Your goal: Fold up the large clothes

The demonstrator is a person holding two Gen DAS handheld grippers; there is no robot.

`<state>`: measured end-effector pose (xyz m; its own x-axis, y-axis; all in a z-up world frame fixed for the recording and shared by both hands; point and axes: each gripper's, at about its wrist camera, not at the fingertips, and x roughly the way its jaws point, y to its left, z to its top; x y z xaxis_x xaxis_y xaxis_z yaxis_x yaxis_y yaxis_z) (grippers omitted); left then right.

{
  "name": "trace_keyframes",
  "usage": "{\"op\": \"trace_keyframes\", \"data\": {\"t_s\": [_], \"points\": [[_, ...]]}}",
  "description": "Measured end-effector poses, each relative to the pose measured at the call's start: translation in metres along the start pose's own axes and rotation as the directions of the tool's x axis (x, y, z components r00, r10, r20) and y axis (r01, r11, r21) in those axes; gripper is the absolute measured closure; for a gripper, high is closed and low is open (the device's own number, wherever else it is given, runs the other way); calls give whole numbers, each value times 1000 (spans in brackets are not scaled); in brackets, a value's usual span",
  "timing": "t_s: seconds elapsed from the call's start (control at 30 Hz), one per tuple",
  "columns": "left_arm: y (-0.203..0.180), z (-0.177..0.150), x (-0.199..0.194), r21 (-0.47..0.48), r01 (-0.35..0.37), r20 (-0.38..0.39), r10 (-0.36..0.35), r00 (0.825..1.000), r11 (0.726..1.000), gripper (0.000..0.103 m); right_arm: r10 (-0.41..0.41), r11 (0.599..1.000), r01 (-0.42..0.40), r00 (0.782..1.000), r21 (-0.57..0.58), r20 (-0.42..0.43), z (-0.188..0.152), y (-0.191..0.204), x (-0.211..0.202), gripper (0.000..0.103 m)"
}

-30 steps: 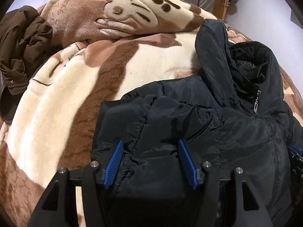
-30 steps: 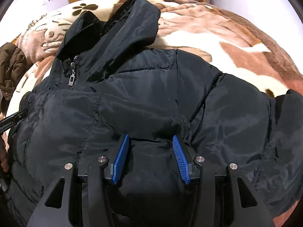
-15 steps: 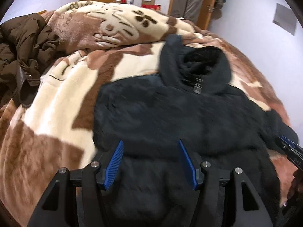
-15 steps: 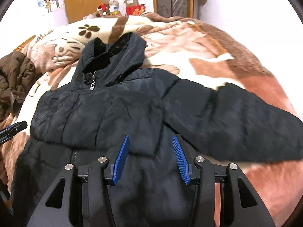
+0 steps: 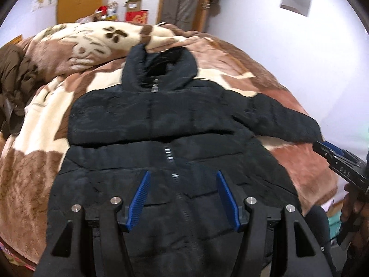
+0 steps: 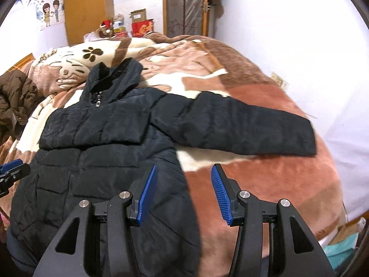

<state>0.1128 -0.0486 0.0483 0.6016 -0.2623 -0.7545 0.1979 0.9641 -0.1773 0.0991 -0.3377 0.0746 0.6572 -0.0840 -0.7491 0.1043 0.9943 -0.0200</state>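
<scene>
A black hooded puffer jacket (image 5: 161, 124) lies front up and zipped on the bed, hood toward the far side. It also shows in the right wrist view (image 6: 103, 138). Its left sleeve is folded across the chest. Its right sleeve (image 6: 242, 131) stretches out flat to the right. My left gripper (image 5: 183, 184) is open and empty, raised above the jacket's lower front. My right gripper (image 6: 183, 180) is open and empty, above the jacket's right hem edge and the blanket. The right gripper's tip shows at the right edge of the left wrist view (image 5: 332, 159).
A brown and cream plush blanket (image 6: 253, 184) covers the bed. A brown coat (image 6: 16, 94) is heaped at the left edge. Boxes and clutter (image 6: 138, 25) stand behind the bed by a wooden wardrobe. A white wall runs along the right.
Both grippers have pulled back and up from the jacket, so the whole jacket now shows. The left sleeve lies folded across the chest. Both stay open.
</scene>
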Motion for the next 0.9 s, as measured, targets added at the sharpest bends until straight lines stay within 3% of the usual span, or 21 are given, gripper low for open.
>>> {"op": "trace_keyframes", "data": {"t_s": [0.4, 0.9], "points": [[-46, 19, 24, 60, 12, -28, -10, 1000, 998, 42, -81, 991, 85, 996, 104, -41, -7, -70, 23, 54], [-46, 52, 102, 83, -32, -81, 39, 996, 996, 42, -112, 971, 135, 986, 196, -124, 1, -136, 110, 54]]}}
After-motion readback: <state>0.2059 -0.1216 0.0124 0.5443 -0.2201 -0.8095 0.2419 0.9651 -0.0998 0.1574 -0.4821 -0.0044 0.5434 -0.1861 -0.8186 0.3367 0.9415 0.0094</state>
